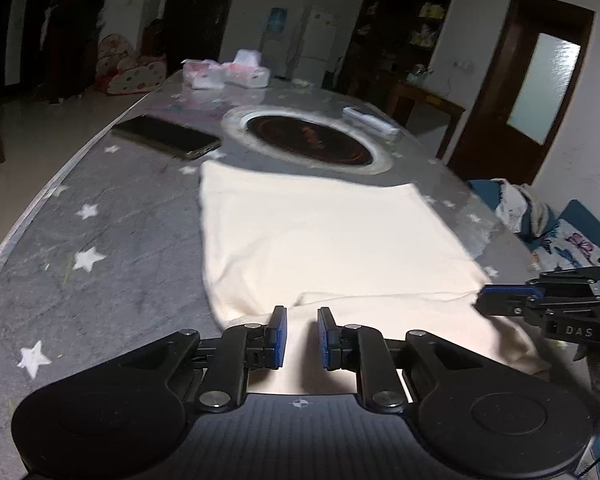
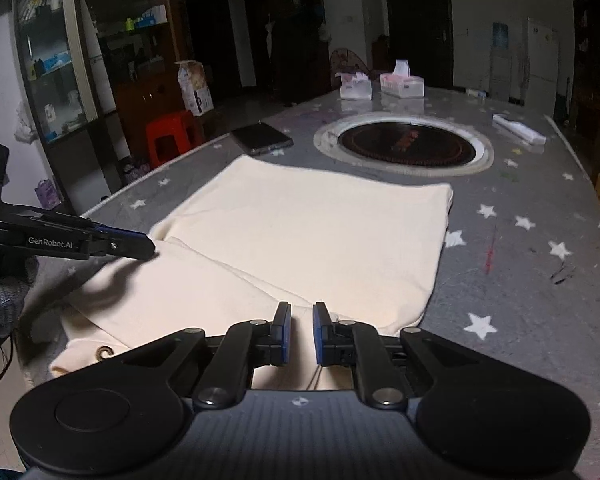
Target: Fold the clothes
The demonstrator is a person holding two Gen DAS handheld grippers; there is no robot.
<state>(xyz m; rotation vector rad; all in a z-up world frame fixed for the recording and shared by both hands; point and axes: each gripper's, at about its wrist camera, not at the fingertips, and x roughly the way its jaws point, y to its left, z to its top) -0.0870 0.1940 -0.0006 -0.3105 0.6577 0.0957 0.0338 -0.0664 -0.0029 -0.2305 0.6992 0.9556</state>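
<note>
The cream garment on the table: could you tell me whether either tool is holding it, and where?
Nothing is held: the left tool and right tool are open over the cream garment's near edge.

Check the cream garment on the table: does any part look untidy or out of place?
The cream garment lies mostly flat, but its near-left end is rumpled and hangs over the table edge. Nothing looks spilled or damaged.
</note>
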